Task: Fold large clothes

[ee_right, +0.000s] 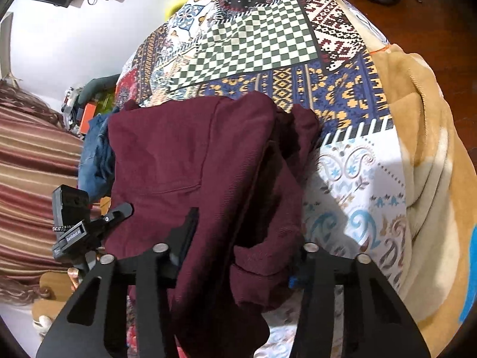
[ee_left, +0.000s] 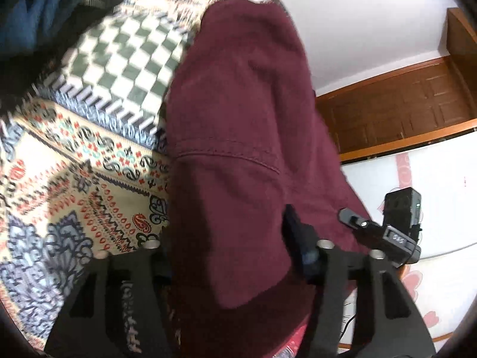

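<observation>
So my left gripper (ee_left: 229, 265) had a thick wad of the maroon garment (ee_left: 238, 125) pinched between its fingers, and my right gripper (ee_right: 238, 256) was clamped on another bunch of the same garment (ee_right: 184, 161), a cuff-like end bulging out just past the pads. Both were holding fabric, not gaping wide, though the cloth hid the fingertips, so how tight the pinch was I couldn't say. I was holding it at two spots, I think, so the piece would hang and drape evenly instead of twisting. From the right wrist view the garment looked already doubled over, lying on the patchwork bedspread (ee_right: 253, 38) toward the bed's left edge, with something blue denim (ee_right: 97, 152) tucked under its left side. Seemed like mid-fold to me, one more flap to go. A tan blanket (ee_right: 423, 137) was heaped along the bed's right edge, well apart from the work. The left view was blurry and mostly filled by maroon, with a wooden door (ee_left: 399, 107) behind.
</observation>
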Available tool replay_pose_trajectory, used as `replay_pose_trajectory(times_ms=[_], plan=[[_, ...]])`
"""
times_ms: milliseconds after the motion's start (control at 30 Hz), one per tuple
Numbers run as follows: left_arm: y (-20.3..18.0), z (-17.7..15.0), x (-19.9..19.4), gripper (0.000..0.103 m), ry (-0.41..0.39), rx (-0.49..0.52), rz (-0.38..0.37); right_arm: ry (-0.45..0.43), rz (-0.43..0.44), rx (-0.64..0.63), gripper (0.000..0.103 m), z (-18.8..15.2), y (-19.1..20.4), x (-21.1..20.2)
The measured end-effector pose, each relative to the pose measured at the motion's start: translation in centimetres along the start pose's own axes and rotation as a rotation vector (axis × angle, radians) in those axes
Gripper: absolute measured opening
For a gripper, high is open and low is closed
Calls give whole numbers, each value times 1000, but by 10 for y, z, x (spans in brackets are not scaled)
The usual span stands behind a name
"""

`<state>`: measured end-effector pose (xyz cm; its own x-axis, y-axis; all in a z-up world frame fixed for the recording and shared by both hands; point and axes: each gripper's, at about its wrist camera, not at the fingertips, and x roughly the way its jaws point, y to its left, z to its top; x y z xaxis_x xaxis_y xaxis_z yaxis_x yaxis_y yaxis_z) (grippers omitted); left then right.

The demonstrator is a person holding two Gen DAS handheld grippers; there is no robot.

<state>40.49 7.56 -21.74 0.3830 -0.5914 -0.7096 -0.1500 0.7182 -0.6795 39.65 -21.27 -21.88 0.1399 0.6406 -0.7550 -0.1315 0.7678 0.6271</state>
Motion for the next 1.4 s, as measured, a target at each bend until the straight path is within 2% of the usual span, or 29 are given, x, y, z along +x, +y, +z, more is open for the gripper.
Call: replay_pose_trajectory(times_ms=[33, 133, 300, 500, 633, 800, 933, 1033, 1133, 1267, 1333, 1400], plan=[[-5, 1, -7, 46, -14, 14, 1, -1, 4, -7, 36, -1, 6, -2], [-27, 8, -34, 45, -69, 75, 32, -31, -20, -71, 34, -5, 37, -12], [-46, 31, -98, 45, -156, 128, 11, -124, 10, -167, 34, 1, 100, -41], [-58, 42, -214, 45, -327, 214, 14, -216, 69, -300, 34, 12, 186, -57], [-48, 57, -276, 45, -412, 232, 30, -258, 117, -380, 34, 22, 247, -47], [-16, 88, -339, 45, -477, 220, 79, -247, 170, -424, 34, 43, 303, -7], [19, 116, -359, 45, -492, 215, 118, -223, 206, -425, 34, 59, 327, 37], [51, 133, -360, 45, -475, 186, 140, -197, 205, -419, 34, 72, 334, 76], [91, 154, -346, 45, -438, 142, 157, -155, 190, -396, 34, 85, 330, 120], [154, 170, -306, 47, -366, 56, 181, -75, 139, -353, 35, 100, 308, 188], [182, 171, -287, 50, -359, 29, 219, -71, 145, -350, 38, 102, 294, 207], [192, 167, -284, 53, -374, 48, 214, -75, 169, -352, 41, 101, 289, 209]])
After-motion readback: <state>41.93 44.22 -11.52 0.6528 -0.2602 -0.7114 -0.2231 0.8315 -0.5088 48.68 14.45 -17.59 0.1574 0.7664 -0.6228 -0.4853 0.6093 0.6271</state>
